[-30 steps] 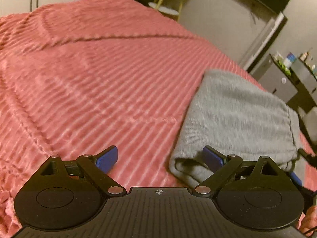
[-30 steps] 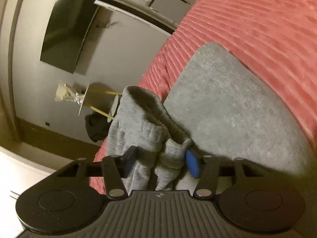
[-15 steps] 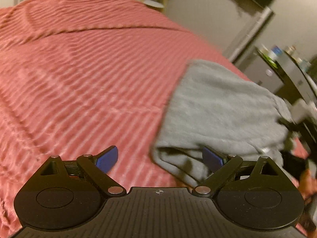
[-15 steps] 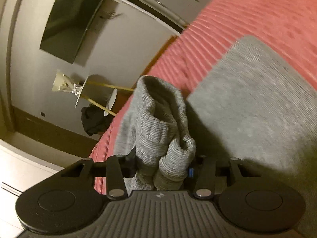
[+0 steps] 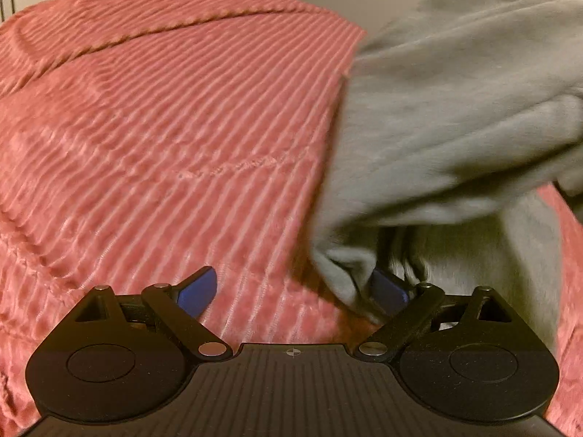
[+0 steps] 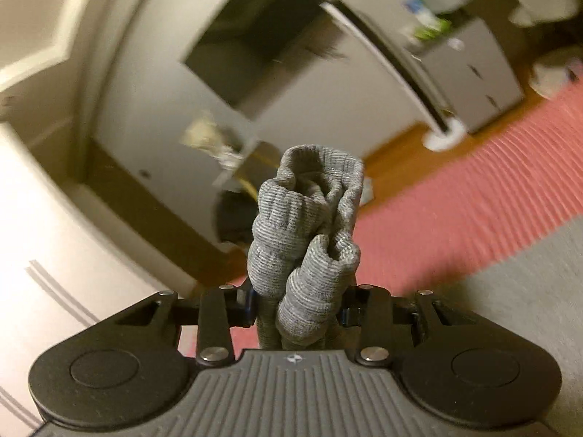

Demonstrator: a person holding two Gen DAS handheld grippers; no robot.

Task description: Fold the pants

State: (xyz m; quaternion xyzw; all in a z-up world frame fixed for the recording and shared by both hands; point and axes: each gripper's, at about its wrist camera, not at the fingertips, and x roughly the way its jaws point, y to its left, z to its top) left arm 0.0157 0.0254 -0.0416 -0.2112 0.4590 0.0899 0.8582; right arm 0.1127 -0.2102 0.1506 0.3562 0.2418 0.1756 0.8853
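The grey pants point(image 5: 455, 109) lie on the pink ribbed bedspread point(image 5: 164, 127), with their upper layer lifted and hanging over the lower one. My left gripper point(image 5: 295, 287) is open, low over the bed; the pants' near corner hangs against its right blue pad point(image 5: 388, 289). My right gripper point(image 6: 297, 307) is shut on a bunched ribbed end of the pants point(image 6: 306, 233) and holds it up in the air. More grey cloth point(image 6: 510, 309) lies below it on the bed.
The bedspread point(image 6: 455, 211) runs to the right in the right wrist view. Beyond the bed are a wall-mounted dark screen point(image 6: 262, 40), grey drawers point(image 6: 470, 76), a wooden floor point(image 6: 397, 145) and a white door point(image 6: 54, 236).
My right gripper has closed on the bunched pants end and lifted it off the bed. In the left wrist view the pants' upper layer has risen and swung toward the left gripper.
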